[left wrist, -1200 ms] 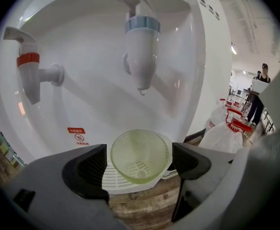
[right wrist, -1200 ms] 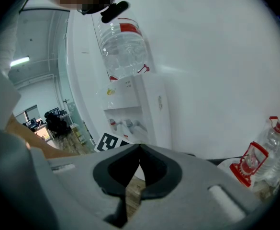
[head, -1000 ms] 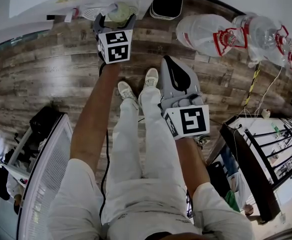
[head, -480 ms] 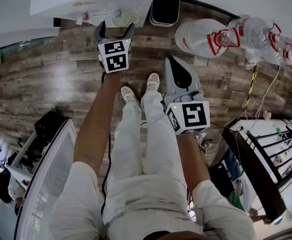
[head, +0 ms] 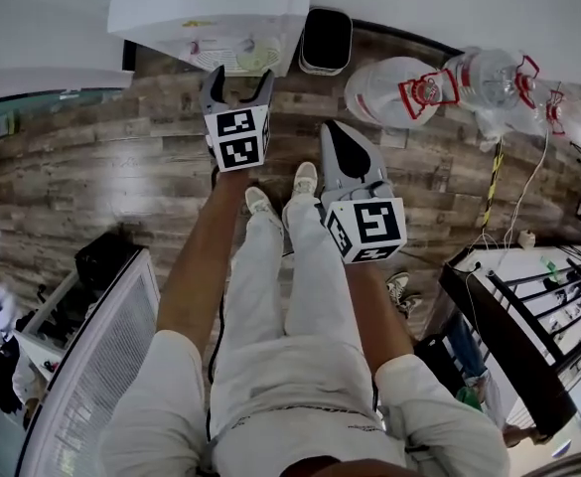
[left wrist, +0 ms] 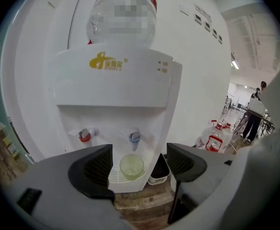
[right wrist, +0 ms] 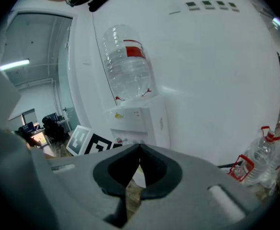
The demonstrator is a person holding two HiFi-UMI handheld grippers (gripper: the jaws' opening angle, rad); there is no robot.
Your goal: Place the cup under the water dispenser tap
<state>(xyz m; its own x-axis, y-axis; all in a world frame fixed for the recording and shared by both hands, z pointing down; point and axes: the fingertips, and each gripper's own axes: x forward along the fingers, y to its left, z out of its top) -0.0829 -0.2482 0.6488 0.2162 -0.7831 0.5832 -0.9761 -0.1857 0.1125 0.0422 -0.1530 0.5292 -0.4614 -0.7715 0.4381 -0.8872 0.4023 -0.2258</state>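
A pale green see-through cup (left wrist: 131, 166) stands upright on the drip tray of the white water dispenser (left wrist: 116, 95), right below the blue tap (left wrist: 134, 137). A red tap (left wrist: 84, 135) is to its left. My left gripper (left wrist: 140, 172) is open and drawn back from the cup, which shows well beyond the jaws. Its jaws have just been closing a little, with nothing between them. In the head view the left gripper (head: 238, 85) is short of the dispenser (head: 211, 8) and the faint cup (head: 254, 59). My right gripper (head: 348, 153) is shut and empty, its tips (right wrist: 140, 150) meeting.
A black bin with a white rim (head: 325, 40) stands on the wood floor right of the dispenser. Several spare water bottles (head: 439, 82) lie further right. A dark railing (head: 528, 316) is at the right and a white cabinet (head: 101, 366) at the left. The person's legs are below.
The cup was between the left jaws a second ago; it now stands alone on the drip tray. The left gripper has pulled back and up. The right gripper has risen, still shut.
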